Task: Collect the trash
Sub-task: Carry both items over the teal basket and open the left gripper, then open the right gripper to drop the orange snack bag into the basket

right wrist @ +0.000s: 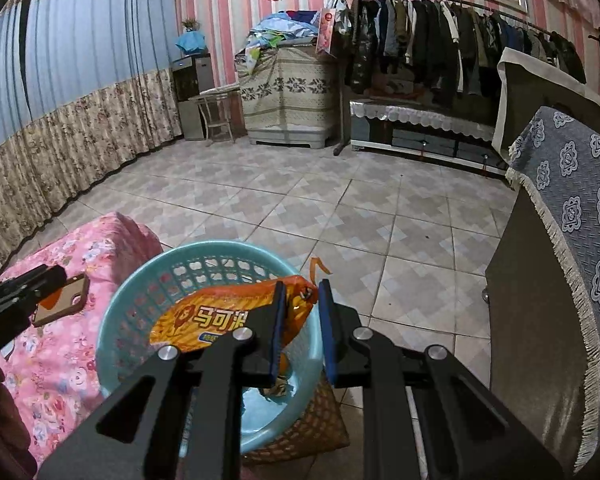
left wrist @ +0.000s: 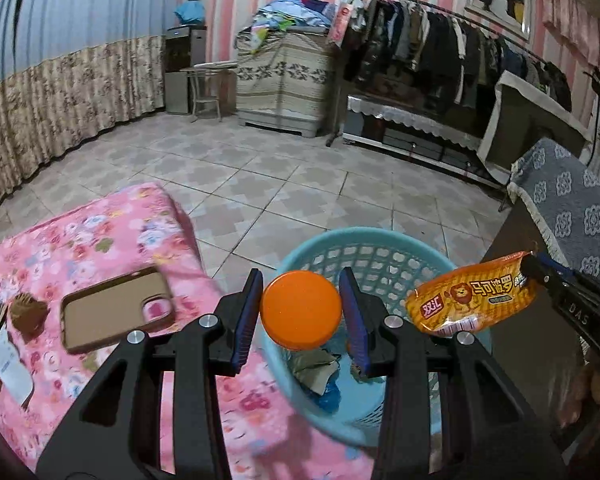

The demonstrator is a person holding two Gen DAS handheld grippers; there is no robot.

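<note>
In the left wrist view my left gripper (left wrist: 301, 280) is shut on a round orange lid (left wrist: 300, 314), holding it above the near rim of a light blue plastic basket (left wrist: 364, 234). Crumpled scraps (left wrist: 316, 368) lie in the basket's bottom. My right gripper (left wrist: 530, 266) comes in from the right, shut on one end of an orange snack wrapper (left wrist: 472, 296) with a lion print. In the right wrist view the right gripper (right wrist: 302, 286) pinches the wrapper (right wrist: 220, 320), which hangs over the basket (right wrist: 220, 246). The left gripper (right wrist: 56, 276) shows at the left edge.
A pink floral bed cover (left wrist: 100, 240) lies left of the basket, with a brown phone case (left wrist: 112, 312), a brown crumpled piece (left wrist: 28, 312) and a paper slip (left wrist: 10, 364) on it. A cabinet under a blue-grey cloth (right wrist: 572, 220) stands right. An orange strip (right wrist: 320, 266) lies on the tiles.
</note>
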